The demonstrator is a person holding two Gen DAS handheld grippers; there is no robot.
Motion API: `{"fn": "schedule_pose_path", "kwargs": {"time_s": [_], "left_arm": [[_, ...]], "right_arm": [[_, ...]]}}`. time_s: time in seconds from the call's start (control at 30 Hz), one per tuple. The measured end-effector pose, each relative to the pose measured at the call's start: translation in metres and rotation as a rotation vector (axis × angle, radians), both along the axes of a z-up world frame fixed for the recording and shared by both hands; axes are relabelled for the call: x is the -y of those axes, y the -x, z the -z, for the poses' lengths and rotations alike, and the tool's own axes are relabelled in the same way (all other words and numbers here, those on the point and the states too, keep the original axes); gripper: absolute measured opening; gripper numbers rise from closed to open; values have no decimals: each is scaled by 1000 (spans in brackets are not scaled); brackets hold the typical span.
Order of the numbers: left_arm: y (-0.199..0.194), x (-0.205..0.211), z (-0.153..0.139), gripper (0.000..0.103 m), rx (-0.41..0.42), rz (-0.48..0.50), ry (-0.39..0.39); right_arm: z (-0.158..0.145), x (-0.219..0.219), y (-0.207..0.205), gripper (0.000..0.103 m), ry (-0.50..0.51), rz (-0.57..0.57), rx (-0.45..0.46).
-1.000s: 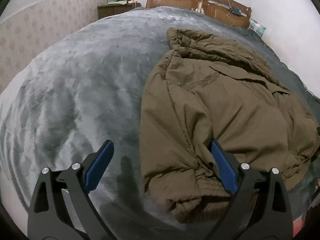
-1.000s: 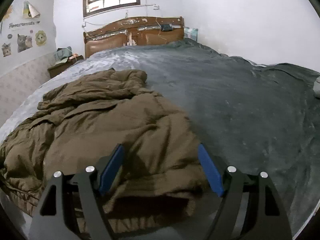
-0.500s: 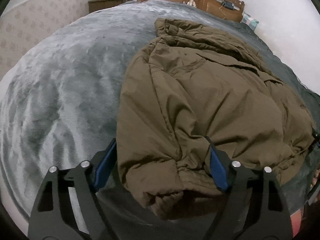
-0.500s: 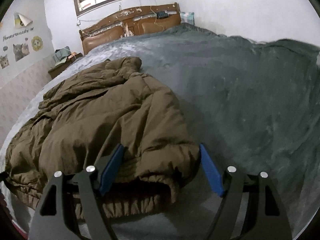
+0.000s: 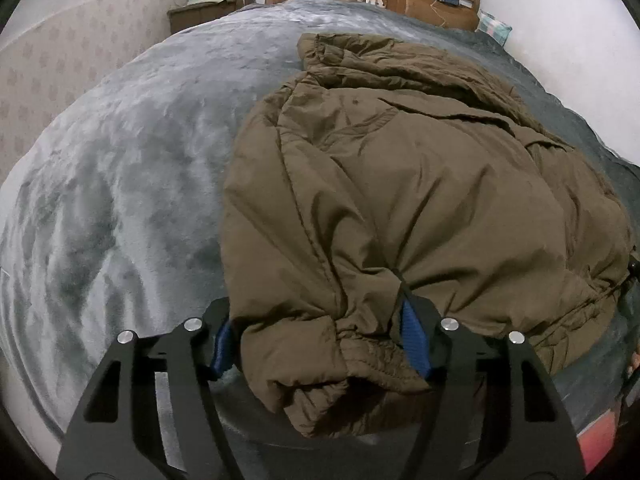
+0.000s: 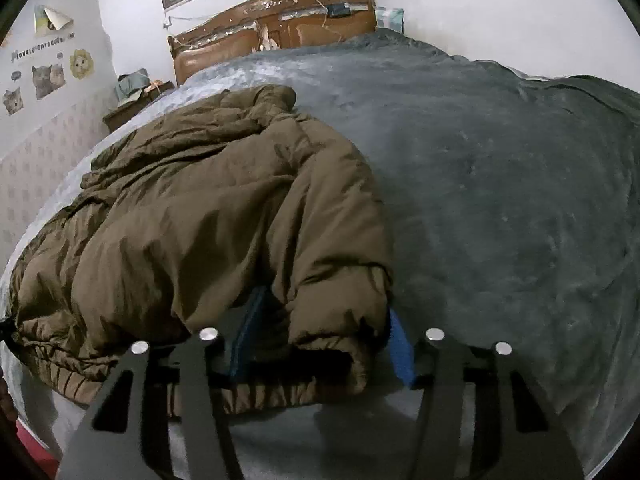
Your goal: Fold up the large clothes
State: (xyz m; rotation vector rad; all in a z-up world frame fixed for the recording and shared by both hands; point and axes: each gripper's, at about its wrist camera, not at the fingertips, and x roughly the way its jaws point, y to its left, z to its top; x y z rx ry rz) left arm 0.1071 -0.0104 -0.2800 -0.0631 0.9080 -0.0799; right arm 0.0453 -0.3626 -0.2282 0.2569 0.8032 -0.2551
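A large olive-brown padded jacket lies spread on the grey bed blanket, hood toward the headboard. My left gripper straddles the jacket's near left hem corner, its blue pads on either side of a thick bunch of fabric. The jacket also shows in the right wrist view. My right gripper straddles the near right hem corner, with fabric bulging between its blue pads. Both jaws have narrowed onto the fabric.
A wooden headboard stands at the far end of the bed. A bedside table with bags is at the far left. White walls flank the bed. A red strip shows below the near bed edge.
Both grippers moved forward onto the jacket's near hem. Their jaws narrowed from wide open to gripping bunches of fabric at the two corners.
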Motion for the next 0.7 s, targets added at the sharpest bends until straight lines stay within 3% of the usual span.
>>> {"fn": "schedule_pose_path", "kwargs": {"time_s": [0.17,0.3,0.47,0.7], "left_arm": [[0,1,1,59,-2,-2,10],[1,5,-2,46,6,18,-11],[1,6,-3,41,14,37,-8],[-2,-3,-22,30,25,67,71]], "right_arm": [[2,-4,-1,50,29,-11,-18],[3,-6,-2,39,34,-25,-22],[2,-10,-4,30,59,-46,-29],[-10,-6,-2,21,19,-56,26]]}}
